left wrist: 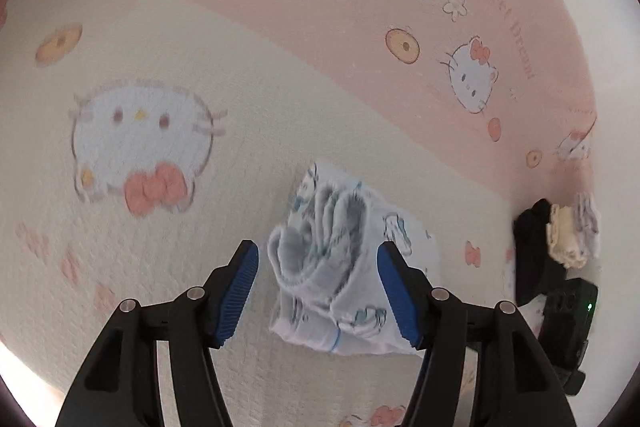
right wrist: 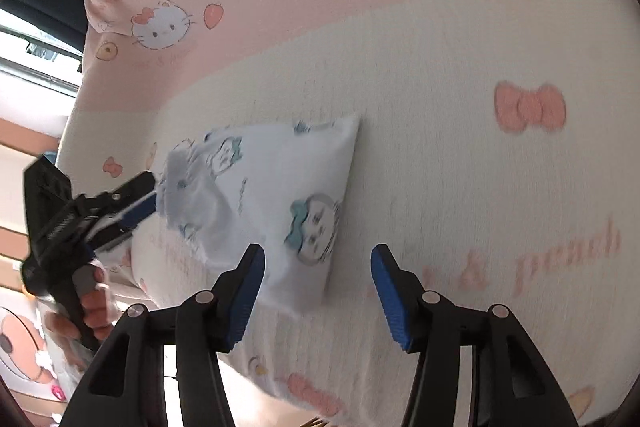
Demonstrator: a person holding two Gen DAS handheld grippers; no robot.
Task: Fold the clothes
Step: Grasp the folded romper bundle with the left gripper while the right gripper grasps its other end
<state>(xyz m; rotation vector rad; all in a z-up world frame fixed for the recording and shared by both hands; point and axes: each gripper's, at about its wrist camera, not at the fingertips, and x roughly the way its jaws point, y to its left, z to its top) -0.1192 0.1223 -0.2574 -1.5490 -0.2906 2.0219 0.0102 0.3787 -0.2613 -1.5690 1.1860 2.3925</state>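
A small white garment (left wrist: 340,267) with blue cartoon prints lies on the cream and pink blanket (left wrist: 160,267). Its gathered waistband sits bunched between the fingers of my left gripper (left wrist: 318,287), which is open around it. In the right wrist view the same garment (right wrist: 280,195) lies folded flat. The left gripper (right wrist: 136,203) reaches its left end there. My right gripper (right wrist: 318,291) is open and empty, just in front of the garment's near right corner.
A small pile of folded clothes, black and cream (left wrist: 556,235), lies at the blanket's right edge. The blanket's left edge (right wrist: 86,39) drops off toward a window and furniture. A hand (right wrist: 92,311) holds the left gripper's handle.
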